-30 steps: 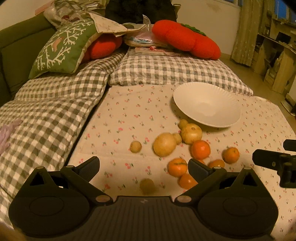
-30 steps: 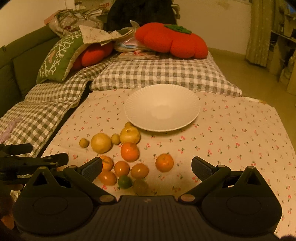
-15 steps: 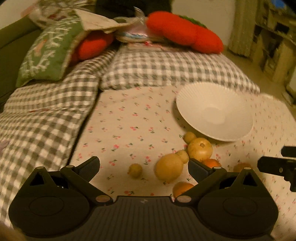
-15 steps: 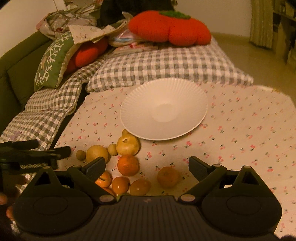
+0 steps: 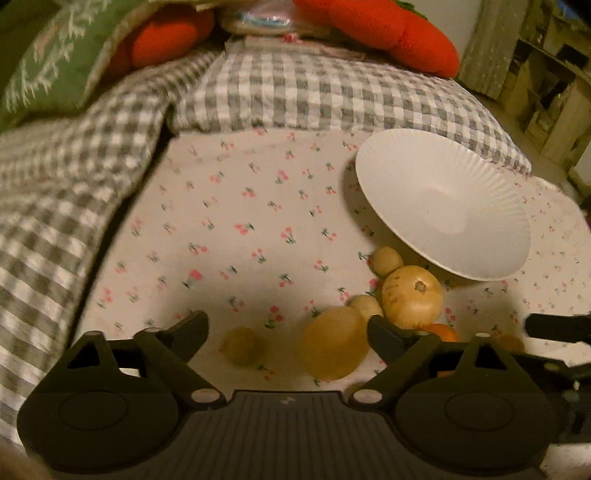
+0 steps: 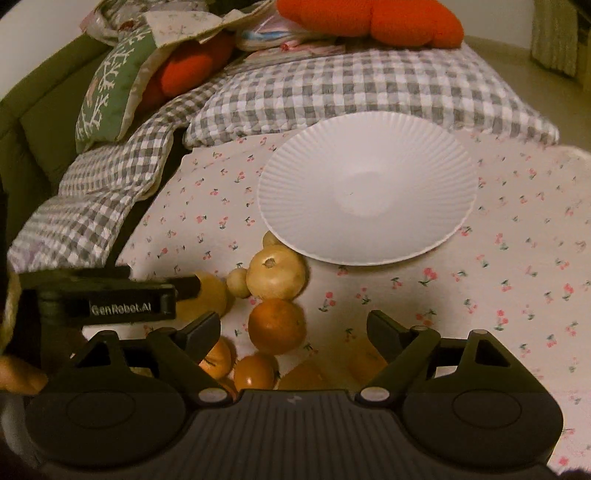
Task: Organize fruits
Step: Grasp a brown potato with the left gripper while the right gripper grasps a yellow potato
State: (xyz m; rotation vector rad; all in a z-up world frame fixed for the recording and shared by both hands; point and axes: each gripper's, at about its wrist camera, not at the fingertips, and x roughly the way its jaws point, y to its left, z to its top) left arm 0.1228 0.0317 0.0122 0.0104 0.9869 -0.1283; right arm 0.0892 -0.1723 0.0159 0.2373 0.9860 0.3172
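Note:
A white ribbed plate (image 5: 443,203) (image 6: 365,188) lies empty on the flowered cloth (image 5: 240,221). Below it lie several fruits: a pale yellow onion-shaped fruit (image 5: 412,297) (image 6: 275,273), a round yellow fruit (image 5: 334,341), a small yellow one (image 5: 243,345), and oranges (image 6: 277,325) near the bottom. My left gripper (image 5: 288,332) is open, low over the yellow fruits. My right gripper (image 6: 293,332) is open over the oranges. The left gripper also shows in the right wrist view (image 6: 110,297).
Grey checked cushions (image 5: 314,92) border the cloth at the back and left. A green cushion (image 6: 110,92) and red plush pillows (image 6: 369,18) lie behind. A wooden shelf (image 5: 554,74) stands at the far right.
Both grippers have moved forward and down toward the fruits and the plate. The fruits now sit between the fingers of each gripper. Both stay open.

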